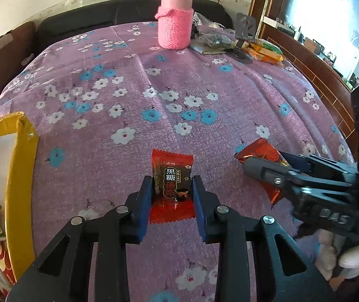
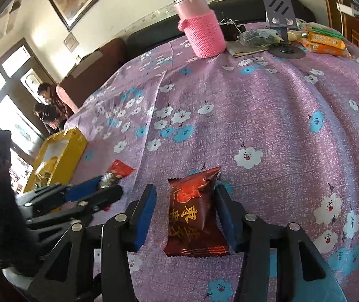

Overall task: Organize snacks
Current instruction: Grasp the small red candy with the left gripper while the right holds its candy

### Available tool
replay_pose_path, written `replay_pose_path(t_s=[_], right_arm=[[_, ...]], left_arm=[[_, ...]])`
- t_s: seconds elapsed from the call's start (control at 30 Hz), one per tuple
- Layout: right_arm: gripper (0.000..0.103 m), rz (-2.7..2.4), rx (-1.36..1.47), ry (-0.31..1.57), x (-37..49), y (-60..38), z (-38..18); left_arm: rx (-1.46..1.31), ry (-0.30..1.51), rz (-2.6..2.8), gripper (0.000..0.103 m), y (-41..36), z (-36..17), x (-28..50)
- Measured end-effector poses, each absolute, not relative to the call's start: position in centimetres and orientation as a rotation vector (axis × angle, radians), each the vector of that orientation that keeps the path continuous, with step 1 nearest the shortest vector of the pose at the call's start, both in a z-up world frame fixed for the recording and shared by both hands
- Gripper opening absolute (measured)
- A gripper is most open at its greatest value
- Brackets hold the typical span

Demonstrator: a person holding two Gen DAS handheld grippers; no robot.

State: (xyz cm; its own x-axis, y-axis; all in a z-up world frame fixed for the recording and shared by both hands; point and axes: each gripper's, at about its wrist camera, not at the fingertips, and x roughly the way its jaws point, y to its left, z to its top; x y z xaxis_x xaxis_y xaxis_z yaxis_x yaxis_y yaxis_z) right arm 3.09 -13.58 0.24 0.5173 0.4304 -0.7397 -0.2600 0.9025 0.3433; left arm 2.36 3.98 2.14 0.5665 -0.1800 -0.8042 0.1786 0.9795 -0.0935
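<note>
A red brown-sugar candy packet (image 1: 172,188) lies on the purple flowered cloth between the blue pads of my left gripper (image 1: 172,180), which touch its sides. A dark red date candy packet (image 2: 194,214) lies between the pads of my right gripper (image 2: 185,193); the right pad touches it and a gap shows on the left. The right gripper (image 1: 265,163) and its packet (image 1: 262,152) also show in the left wrist view. The left gripper (image 2: 104,185) and its packet (image 2: 120,168) show in the right wrist view.
A yellow box (image 1: 21,176) holding snack bags stands at the left edge; it also shows in the right wrist view (image 2: 71,148). A pink knit-sleeved bottle (image 1: 175,22), a phone stand (image 2: 280,12) and orange snack packs (image 2: 326,41) sit at the far side. People stand beyond the table.
</note>
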Motion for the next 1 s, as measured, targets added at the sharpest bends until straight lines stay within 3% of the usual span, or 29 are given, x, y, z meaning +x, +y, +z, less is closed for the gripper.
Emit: replay_pose_path(t_s=[0.13,0.23,0.37,0.77,1.0], right_arm=[[0.05,0.401,0.133,0.926,2.9,-12.8,0.2],[0.037,0.372,0.102,0.929,2.9,-12.8,0.2],[0.033,0.356,0.094,0.919,2.7,-13.0,0.3],[0.033,0.375,0.084,0.836,0.9,-10.7,3.0],[0.032,0.601,0.03,0.836,-2.9,-2.0,6.4]], left_arm=[[-0.049,0.931,-0.211,0.028,4.8,2.9,0.9],[-0.107,0.91,-0.214,0.028,5.9,3.8,-0.5],[-0.213,0.869,-0.206,0.028,8.5,4.9,-3.3],[-0.383,0.734,0.02,0.028,21.5,7.5,-11.3],[-0.441,0.731,0.162,0.029,27.3,5.4,-13.4]])
